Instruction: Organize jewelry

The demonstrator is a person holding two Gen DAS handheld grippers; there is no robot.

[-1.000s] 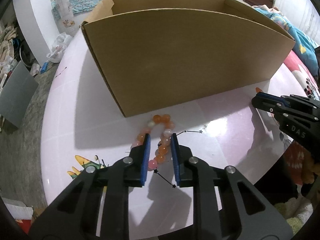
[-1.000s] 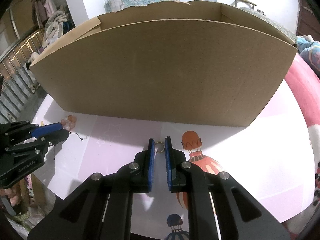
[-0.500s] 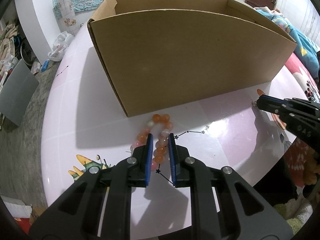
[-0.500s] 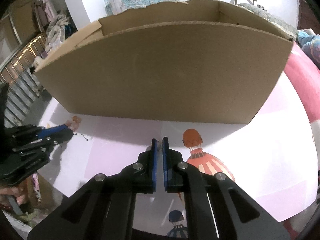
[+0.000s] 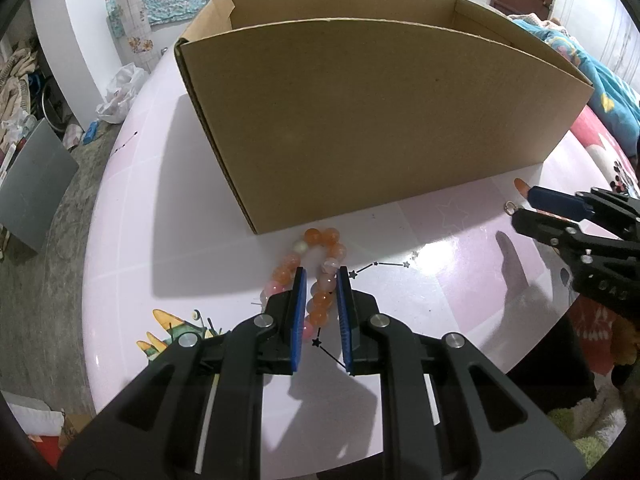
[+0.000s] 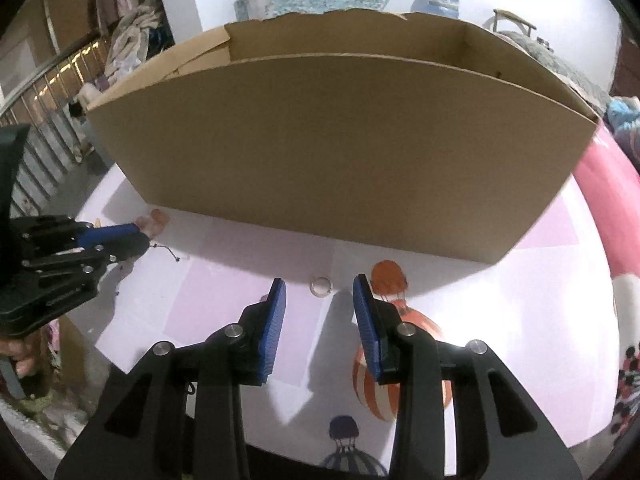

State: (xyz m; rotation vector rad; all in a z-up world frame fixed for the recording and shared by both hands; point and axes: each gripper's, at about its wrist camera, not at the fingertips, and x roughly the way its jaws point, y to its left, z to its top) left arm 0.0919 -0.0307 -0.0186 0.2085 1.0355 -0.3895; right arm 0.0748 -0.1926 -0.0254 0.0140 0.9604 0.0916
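Left wrist view: left gripper clamps the bead bracelet beside the cardboard box, ready for lifting; right gripper is opening, ring lying loose between.

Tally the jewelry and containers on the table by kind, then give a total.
Beaded bracelet: 1
Small metal ring: 1
Cardboard box: 1
Total: 3

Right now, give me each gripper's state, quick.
Left gripper: closed on one strand of the bead bracelet.
Right gripper: opening, holding nothing; the ring lies free on the table.
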